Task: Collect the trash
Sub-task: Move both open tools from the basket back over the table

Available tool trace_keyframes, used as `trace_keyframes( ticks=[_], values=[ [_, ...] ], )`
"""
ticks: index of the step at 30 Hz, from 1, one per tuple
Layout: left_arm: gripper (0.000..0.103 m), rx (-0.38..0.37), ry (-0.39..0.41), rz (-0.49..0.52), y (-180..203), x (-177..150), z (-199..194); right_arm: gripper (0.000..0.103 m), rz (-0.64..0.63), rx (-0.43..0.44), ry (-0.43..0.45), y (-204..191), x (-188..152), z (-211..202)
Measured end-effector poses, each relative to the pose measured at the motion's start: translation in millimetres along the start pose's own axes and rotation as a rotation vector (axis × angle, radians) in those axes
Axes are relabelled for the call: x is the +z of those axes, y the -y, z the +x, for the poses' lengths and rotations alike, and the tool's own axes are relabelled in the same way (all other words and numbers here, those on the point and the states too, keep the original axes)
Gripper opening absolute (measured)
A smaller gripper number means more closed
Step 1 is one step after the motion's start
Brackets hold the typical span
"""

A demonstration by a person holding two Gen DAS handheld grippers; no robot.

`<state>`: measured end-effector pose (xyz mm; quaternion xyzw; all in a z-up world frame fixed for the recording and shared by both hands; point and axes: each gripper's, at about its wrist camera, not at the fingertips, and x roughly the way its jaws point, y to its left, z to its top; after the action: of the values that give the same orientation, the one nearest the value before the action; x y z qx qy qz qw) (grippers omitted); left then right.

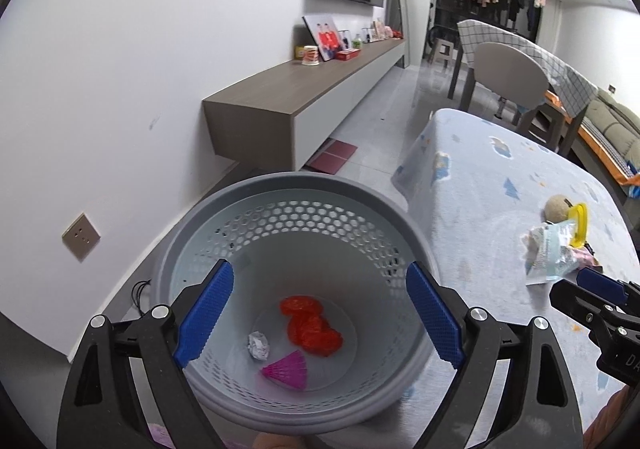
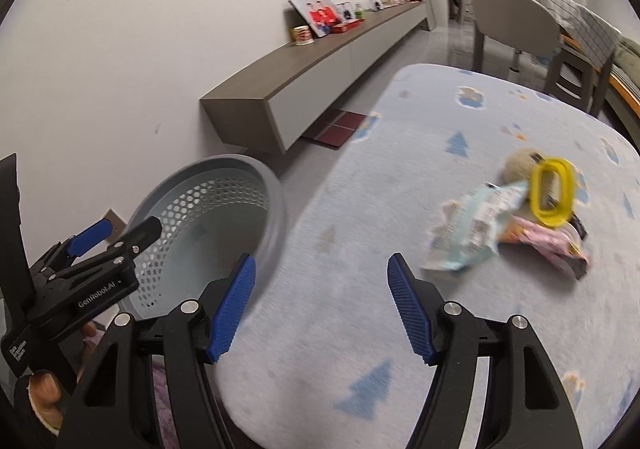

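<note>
— Grey plastic, that perforated round basket [image 1: 280,217]; the left gripper [image 1: 320,319] hangs over it, jaws wide, holding nothing.

— What's inside?

— A crumpled red wrapper [image 1: 312,327], a white paper ball [image 1: 259,345] and a pink shuttlecock-like piece [image 1: 286,371] lie on its bottom.

— And the other view?

— The right gripper [image 2: 320,309] gapes empty above the pale blue patterned tablecloth [image 2: 320,369]. A torn light-blue packet [image 2: 468,233], a yellow plastic ring [image 2: 554,193] and a pink wrapper [image 2: 548,245] lie near, apart from it.
</note>
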<state>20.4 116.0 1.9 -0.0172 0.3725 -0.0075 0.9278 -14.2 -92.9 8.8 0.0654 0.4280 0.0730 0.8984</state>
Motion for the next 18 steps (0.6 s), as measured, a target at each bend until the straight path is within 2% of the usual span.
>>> trace_keyframes(
  ticks=[11,18],
  values=[
    [0.087,-0.105,0.015,0.070,51,-4,-9,0.066,0.166,-0.174,0.019,91,-35,-39],
    [0.087,-0.129,0.010,0.105,72,-7,-7,0.066,0.221,-0.254,0.014,141,-44,-47]
  ],
)
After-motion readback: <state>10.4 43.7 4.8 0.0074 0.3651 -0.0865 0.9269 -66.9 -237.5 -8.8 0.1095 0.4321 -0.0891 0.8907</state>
